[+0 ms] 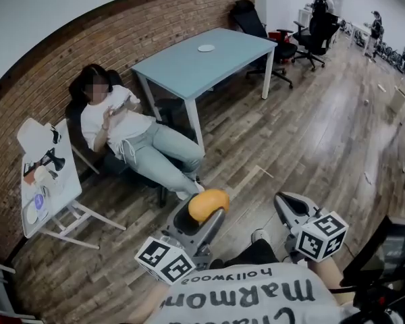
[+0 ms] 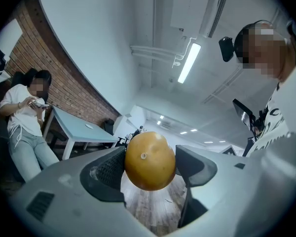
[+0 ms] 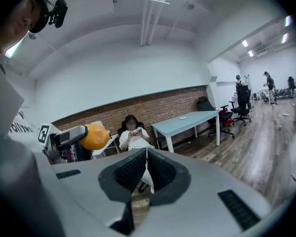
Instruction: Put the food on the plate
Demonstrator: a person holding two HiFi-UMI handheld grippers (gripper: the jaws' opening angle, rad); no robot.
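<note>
**Food in the claw, plate not yet reached: the carry step**

Head view: the left gripper (image 1: 204, 216) holds a round orange fruit (image 1: 208, 204) at its tips, with the right gripper (image 1: 288, 208) beside it. The only plate (image 1: 206, 48) I can see sits on a pale blue table (image 1: 182, 69), well ahead of both claws, and looks bare, though it is too small to be sure.
Left gripper view: the jaws pinch the fruit from both sides.
Right gripper view: the jaws are pressed together with nothing between them.
Judged next: carry the fruit over the plate, lower it, then spread the jaws.
</note>
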